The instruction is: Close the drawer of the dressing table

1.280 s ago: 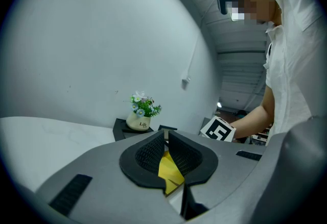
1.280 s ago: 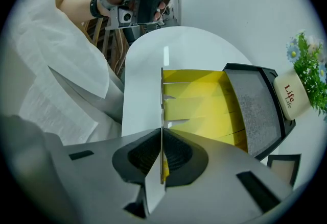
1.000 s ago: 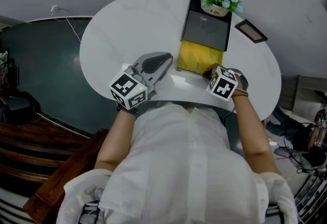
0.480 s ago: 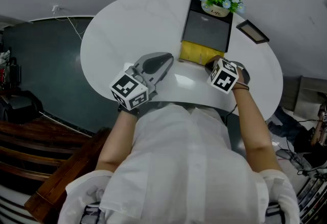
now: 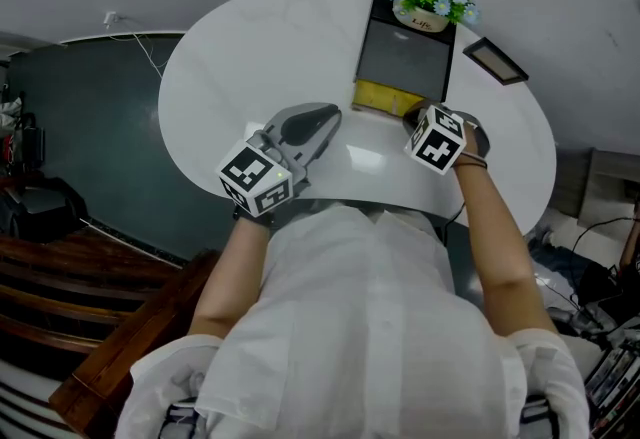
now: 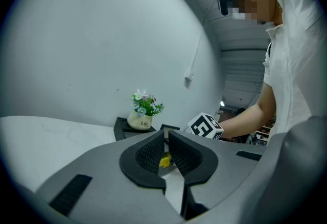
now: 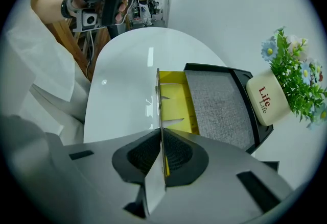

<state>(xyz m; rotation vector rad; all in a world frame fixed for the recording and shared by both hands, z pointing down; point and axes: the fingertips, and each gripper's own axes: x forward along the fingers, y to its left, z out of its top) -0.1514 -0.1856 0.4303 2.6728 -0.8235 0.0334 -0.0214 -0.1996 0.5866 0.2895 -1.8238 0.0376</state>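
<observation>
The dressing table is a small black box (image 5: 403,57) on the white oval table (image 5: 250,47), with a yellow drawer (image 5: 383,97) that sticks out only a little toward me. In the right gripper view the drawer (image 7: 176,103) shows its thin pale front panel (image 7: 158,98) edge-on. My right gripper (image 7: 161,133) points steeply down and is shut on that panel; in the head view it (image 5: 410,117) sits at the drawer's front. My left gripper (image 5: 328,115) lies level over the table, left of the drawer, its jaws (image 6: 166,136) shut with nothing between them.
A white pot of flowers (image 5: 425,19) stands on the box's far end. A small dark picture frame (image 5: 490,60) lies to the right of the box. The table's near edge is against my body; dark floor and wooden furniture lie to the left.
My right gripper has moved away from me with the drawer front, and the yellow drawer has slid most of the way into the box. The left gripper has stayed still.
</observation>
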